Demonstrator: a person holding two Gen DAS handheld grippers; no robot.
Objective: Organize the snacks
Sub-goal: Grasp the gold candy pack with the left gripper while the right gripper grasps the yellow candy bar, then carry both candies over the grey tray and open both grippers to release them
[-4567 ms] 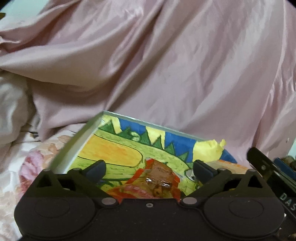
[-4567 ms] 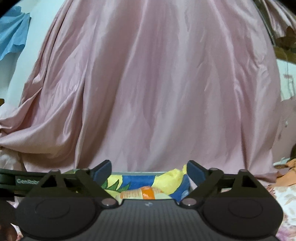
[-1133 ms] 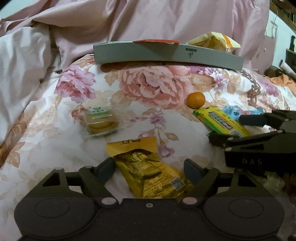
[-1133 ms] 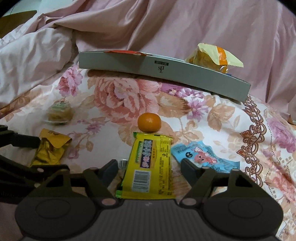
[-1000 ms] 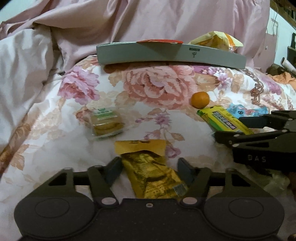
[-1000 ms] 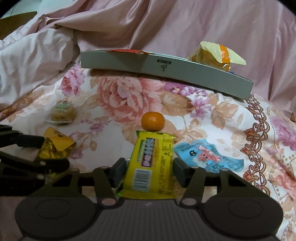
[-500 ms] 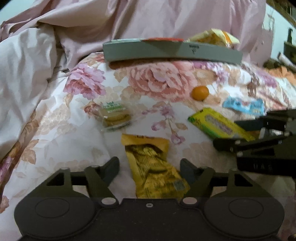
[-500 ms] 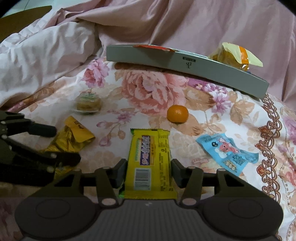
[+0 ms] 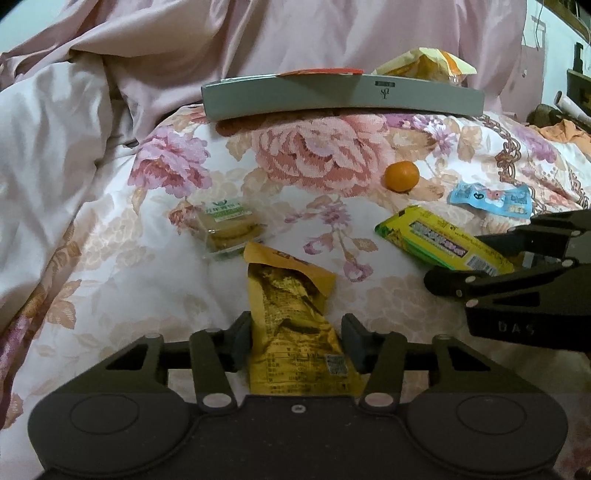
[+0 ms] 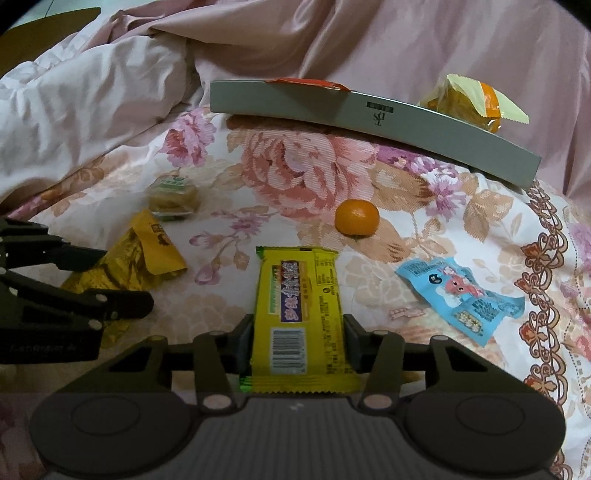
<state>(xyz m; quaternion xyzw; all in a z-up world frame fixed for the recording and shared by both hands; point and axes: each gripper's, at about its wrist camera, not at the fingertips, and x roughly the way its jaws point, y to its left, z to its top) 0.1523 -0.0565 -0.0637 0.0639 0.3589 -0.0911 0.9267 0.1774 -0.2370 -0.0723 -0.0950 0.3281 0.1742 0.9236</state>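
Note:
A crinkled gold snack packet (image 9: 288,306) sits between the fingers of my left gripper (image 9: 297,341), which is shut on its lower half. My right gripper (image 10: 297,339) is shut on a yellow-green snack bar packet (image 10: 299,291), barcode end nearest the camera. Each wrist view shows the other gripper from the side, holding its packet just over the floral bedspread (image 9: 325,158). At the back lies a flat grey box tray (image 10: 406,118) holding a yellow-orange bag (image 10: 469,99) and a red packet (image 10: 306,83) that shows only its edge.
An orange mandarin (image 10: 356,217), a blue cartoon sachet (image 10: 458,295) and a clear cookie pack (image 10: 173,199) lie loose on the bedspread. A pale pink duvet (image 10: 92,96) is bunched at the left and a pink curtain (image 9: 332,33) hangs behind the tray.
Both grippers went from hovering over the tray to the bedspread. Within the last second their fingers came in onto the gold and yellow packets, and both views have pulled back a little.

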